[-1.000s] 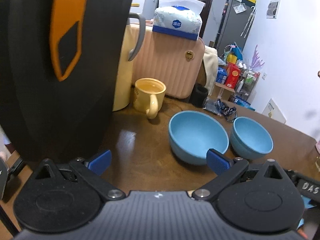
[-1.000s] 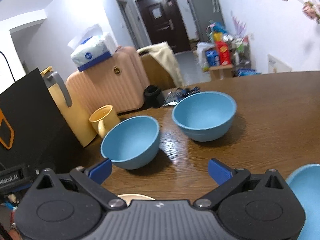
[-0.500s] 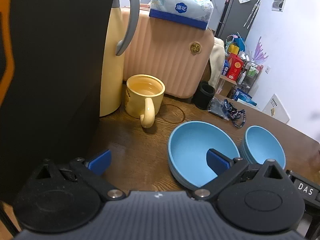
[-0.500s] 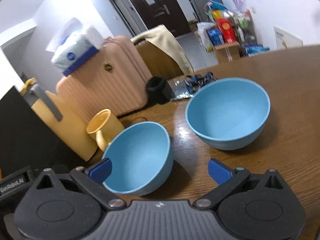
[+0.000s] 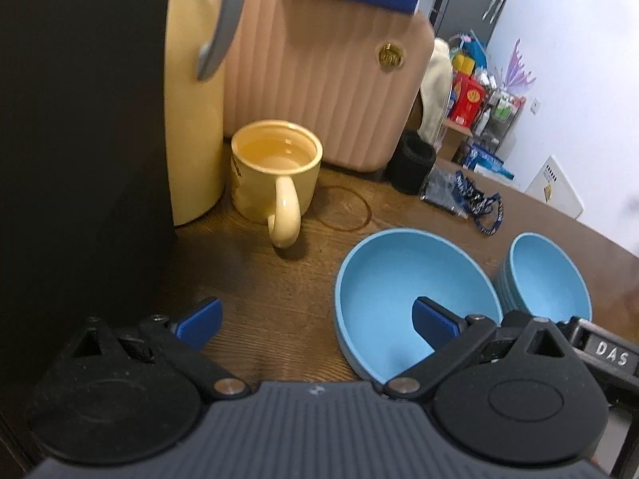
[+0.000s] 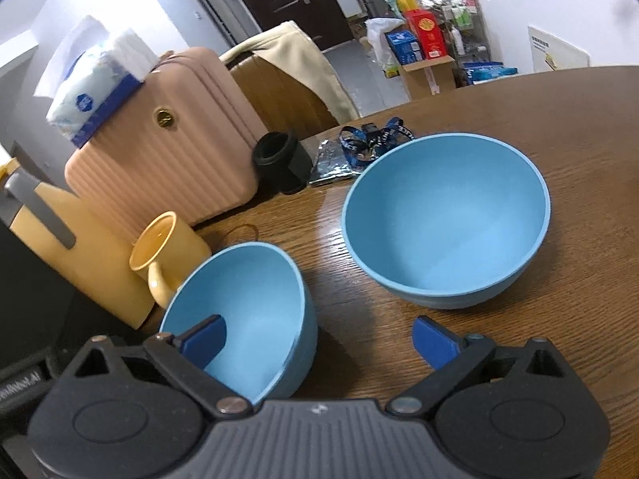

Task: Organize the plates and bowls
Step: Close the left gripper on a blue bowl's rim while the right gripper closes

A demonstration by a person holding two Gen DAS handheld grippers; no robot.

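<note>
- Two blue bowls on the wooden surface (image 6: 579,127): near bowl (image 5: 399,287) and far bowl (image 6: 445,219). I see both insides bare, nothing in them.
- Yellow mug (image 5: 275,167) stands upright near the back edge of the surface, handle toward the left camera; inside looks yellowish, and I cannot tell whether it holds liquid.
- Yellow thermos jug (image 5: 193,99) stands just beside the mug, against a black box (image 5: 80,139) at the left edge.
- Left gripper (image 5: 315,321): jaws wide apart, holding nothing. Its right finger sits over the near bowl's hollow, its left finger over bare wood; I cannot tell whether it touches the rim.
- Right gripper (image 6: 319,339): jaws wide apart, holding nothing. Its left finger sits over the near bowl's hollow, its right finger over bare wood between the bowls.
- Bowls stand near each other but apart in the right view.
- Lanyard (image 6: 375,139) and a black cylinder (image 6: 279,159) lie by the back edge; a pink suitcase (image 5: 319,80) stands behind it.
- Open wood lies right of the far bowl.
</note>
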